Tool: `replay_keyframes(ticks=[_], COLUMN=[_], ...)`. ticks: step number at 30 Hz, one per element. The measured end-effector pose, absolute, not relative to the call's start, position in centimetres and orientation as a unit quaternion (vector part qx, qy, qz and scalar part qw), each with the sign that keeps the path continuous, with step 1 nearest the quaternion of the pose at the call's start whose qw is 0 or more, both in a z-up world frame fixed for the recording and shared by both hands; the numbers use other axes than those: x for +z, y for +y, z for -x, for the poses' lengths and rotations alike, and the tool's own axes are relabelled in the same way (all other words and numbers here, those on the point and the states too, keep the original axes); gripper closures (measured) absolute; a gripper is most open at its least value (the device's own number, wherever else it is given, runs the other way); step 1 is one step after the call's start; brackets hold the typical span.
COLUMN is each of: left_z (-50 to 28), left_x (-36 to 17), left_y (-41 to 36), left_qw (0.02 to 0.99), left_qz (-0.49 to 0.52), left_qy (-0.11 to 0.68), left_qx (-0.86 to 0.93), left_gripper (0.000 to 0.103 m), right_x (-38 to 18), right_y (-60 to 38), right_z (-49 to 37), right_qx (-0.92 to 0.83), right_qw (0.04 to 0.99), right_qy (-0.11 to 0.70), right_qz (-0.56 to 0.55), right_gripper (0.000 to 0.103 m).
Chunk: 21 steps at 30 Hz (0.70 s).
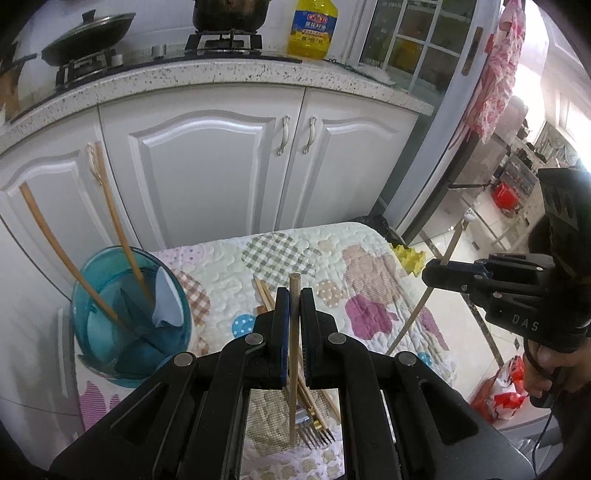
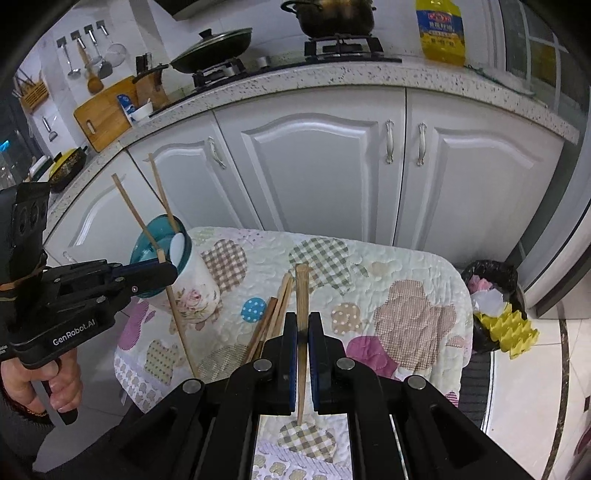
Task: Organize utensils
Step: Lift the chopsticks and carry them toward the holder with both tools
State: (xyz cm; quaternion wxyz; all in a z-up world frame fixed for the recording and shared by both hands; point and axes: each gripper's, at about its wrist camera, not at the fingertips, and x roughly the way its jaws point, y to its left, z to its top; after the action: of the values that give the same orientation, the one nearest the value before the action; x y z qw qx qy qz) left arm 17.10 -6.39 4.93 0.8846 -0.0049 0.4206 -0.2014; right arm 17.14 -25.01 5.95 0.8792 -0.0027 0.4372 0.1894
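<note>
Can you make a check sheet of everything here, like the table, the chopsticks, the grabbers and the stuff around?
Surface: quilted patchwork cloth covers the table.
Job's things: blue-rimmed cup holds two chopsticks; loose chopsticks and a fork lie on the cloth.
Clutter: nothing seen.
Grippers: left gripper shut on a chopstick; right gripper shut on another chopstick.
Cables: thin cable below the right handle.
Surroundings: white cabinets, stove pots, oil bottle, bin.
</note>
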Motion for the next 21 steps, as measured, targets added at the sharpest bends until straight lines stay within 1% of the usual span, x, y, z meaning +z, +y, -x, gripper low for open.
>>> replay_keyframes(ticks=[9, 21], left_z=[-15.8, -15.5], left_x=[6.8, 10.4], left_y=[-5.5, -2.7], left_qw=[0.888, 0.897], left_qz=[0.0, 0.018], left_qy=[0.409, 0.39], left_qx=[-0.209, -0.208], left_gripper=[0.099, 0.099], right_x=[7.5, 10.8], right_y=[-23.8, -21.5], right_z=[-16.1, -15.9], right_qx=[0.201, 0.224], right_qw=[0.888, 0.896], right_qy=[0.414, 0.384], right_qz=[0.012, 0.013], right_gripper=[0.099, 0.099])
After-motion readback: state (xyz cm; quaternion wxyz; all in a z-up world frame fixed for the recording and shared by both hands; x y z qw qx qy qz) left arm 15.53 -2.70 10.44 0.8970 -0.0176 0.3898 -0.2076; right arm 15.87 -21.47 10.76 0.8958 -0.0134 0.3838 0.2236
